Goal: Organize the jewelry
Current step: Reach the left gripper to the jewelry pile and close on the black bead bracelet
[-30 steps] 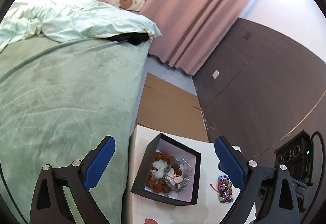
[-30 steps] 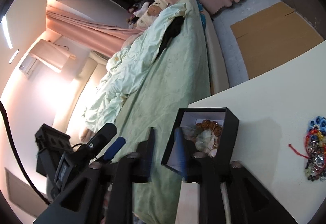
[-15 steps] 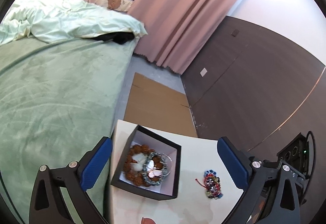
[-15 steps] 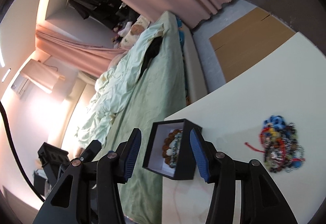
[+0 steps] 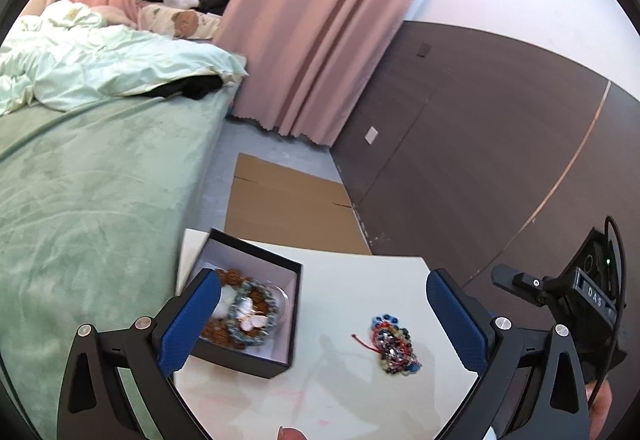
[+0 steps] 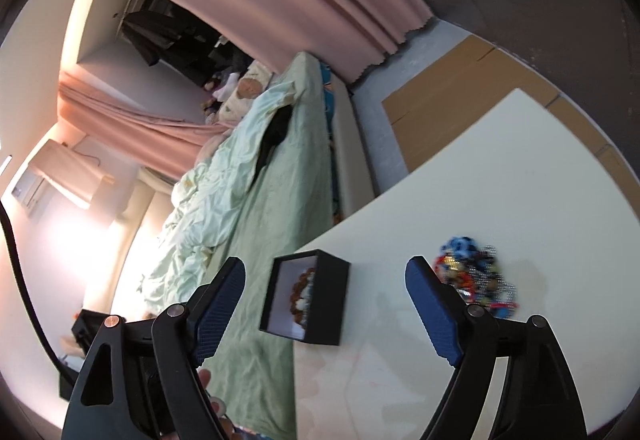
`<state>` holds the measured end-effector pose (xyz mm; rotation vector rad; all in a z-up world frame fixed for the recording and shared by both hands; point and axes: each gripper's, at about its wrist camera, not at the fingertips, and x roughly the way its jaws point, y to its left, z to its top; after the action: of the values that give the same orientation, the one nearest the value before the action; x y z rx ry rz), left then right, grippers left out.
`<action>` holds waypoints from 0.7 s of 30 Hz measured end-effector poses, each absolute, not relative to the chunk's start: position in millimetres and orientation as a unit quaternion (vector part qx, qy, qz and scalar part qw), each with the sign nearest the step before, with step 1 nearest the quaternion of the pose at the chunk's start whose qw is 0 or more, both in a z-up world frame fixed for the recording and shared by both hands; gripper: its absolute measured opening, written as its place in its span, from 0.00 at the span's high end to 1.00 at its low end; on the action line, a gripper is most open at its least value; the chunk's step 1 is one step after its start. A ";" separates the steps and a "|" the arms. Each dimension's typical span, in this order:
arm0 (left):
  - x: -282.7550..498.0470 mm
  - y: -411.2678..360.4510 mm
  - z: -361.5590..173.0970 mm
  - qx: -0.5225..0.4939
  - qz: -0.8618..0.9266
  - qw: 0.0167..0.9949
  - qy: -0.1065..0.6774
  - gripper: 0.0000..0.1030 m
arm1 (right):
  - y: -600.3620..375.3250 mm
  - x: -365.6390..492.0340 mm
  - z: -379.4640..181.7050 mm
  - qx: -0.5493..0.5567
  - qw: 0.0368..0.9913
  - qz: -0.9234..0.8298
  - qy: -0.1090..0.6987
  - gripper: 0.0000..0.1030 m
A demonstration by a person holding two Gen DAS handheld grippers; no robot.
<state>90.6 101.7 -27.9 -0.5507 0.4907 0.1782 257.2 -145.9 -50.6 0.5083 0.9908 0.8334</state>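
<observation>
A black jewelry box (image 5: 256, 312) (image 6: 308, 302) with a white lining stands at the left corner of the white table (image 5: 352, 292) (image 6: 500, 200). Brown beads and a blue-grey bracelet with a pink butterfly (image 5: 250, 314) lie inside it. A heap of colourful bracelets (image 5: 394, 344) (image 6: 476, 276) with a red cord rests on the table to the right of the box. My left gripper (image 5: 320, 304) is open and empty above the table, its left finger over the box. My right gripper (image 6: 326, 292) has its jaws opening wide around the box without touching it.
A bed with a green blanket (image 5: 88, 192) and a pale duvet (image 5: 100, 68) runs along the table's left side. Flat cardboard (image 5: 288, 204) lies on the floor beyond the table. Pink curtains (image 5: 320, 32) and a dark wall panel (image 5: 480, 144) stand behind.
The right gripper let go of the black box, opened wide and drew back. Both views shifted so the bracelet heap sits closer to the middle.
</observation>
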 end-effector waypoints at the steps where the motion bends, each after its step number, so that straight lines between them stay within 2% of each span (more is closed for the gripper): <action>1: 91.9 99.0 -28.5 -0.267 0.085 0.929 0.242 0.00 | -150.0 258.0 -50.1 0.234 0.769 0.382 0.457 0.19; 5: 99.3 83.0 -32.3 -0.258 0.077 0.930 0.249 0.00 | -168.1 260.5 -49.3 0.233 0.776 0.365 0.458 0.09; 21: 126.2 32.4 -55.6 -0.219 0.057 0.929 0.294 0.00 | -208.2 278.2 -62.1 0.219 0.772 0.347 0.486 0.09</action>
<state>126.2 32.4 -55.6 -0.4482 0.6022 0.1161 278.2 -208.2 -62.1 0.4754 1.0532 0.7513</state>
